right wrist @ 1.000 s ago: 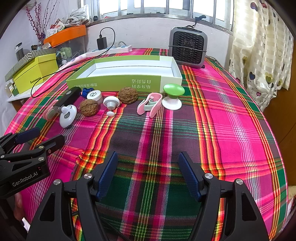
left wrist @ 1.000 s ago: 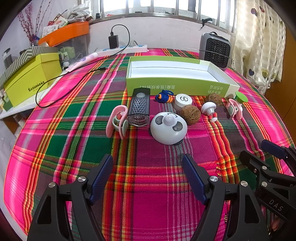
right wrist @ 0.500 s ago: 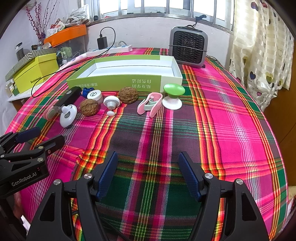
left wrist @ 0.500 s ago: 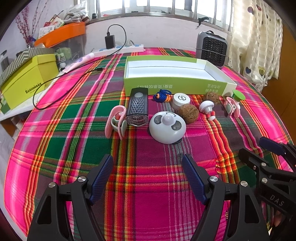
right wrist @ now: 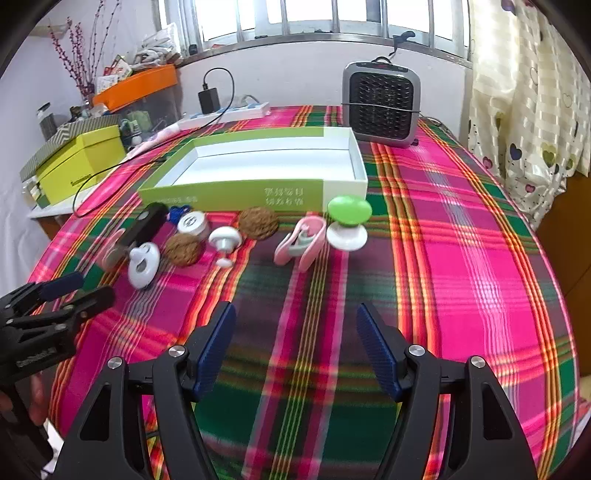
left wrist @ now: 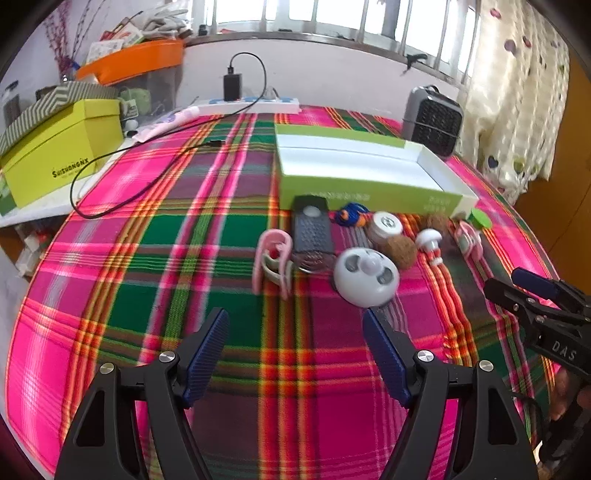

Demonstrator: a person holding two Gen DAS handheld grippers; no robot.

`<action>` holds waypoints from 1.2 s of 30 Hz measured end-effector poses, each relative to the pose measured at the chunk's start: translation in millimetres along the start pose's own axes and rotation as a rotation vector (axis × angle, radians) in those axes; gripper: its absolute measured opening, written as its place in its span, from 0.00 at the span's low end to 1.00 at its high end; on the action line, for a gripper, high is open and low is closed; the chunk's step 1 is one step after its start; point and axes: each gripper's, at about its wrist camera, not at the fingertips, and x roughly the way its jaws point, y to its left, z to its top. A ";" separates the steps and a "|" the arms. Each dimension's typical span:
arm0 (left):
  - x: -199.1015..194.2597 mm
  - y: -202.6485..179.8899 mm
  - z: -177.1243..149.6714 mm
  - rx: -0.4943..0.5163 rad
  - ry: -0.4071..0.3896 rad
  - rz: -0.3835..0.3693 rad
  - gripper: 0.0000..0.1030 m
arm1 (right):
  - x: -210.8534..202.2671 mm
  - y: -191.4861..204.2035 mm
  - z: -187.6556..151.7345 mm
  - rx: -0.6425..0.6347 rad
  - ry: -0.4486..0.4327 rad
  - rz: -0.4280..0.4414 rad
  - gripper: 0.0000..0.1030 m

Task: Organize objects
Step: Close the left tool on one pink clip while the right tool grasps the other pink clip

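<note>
We see: barred window point(right wrist: 295, 18), daylight | white wall point(right wrist: 295, 74) | heart-print curtain point(right wrist: 528, 122) right | plaid-covered surface point(right wrist: 461, 258) | side shelf point(left wrist: 55, 206) left

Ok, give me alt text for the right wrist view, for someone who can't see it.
The open right tool hovers empty over a bright plaid tablecloth, facing a row of small items in front of an empty green and white box. The row includes a green knob, a pink clip and two walnuts. A small heater stands behind.

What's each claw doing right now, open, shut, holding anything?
Left claw: open, holding nothing, above the plaid cloth.
Right claw: open, holding nothing, short of the row of small items.
</note>
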 end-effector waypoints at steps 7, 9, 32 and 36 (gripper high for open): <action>2.5 15.2 14.9 -0.021 -0.017 0.006 0.73 | 7.8 -1.7 15.5 0.024 0.000 0.018 0.62; 5.4 15.6 19.1 -0.004 -0.020 0.016 0.73 | 11.7 -1.1 19.0 0.022 0.004 0.020 0.60; 29.7 19.5 27.4 0.028 0.024 0.049 0.65 | 37.1 -4.6 36.3 0.031 0.039 0.003 0.39; 31.0 19.3 27.5 0.032 0.025 0.051 0.64 | 39.1 -5.1 36.1 0.032 0.045 0.006 0.32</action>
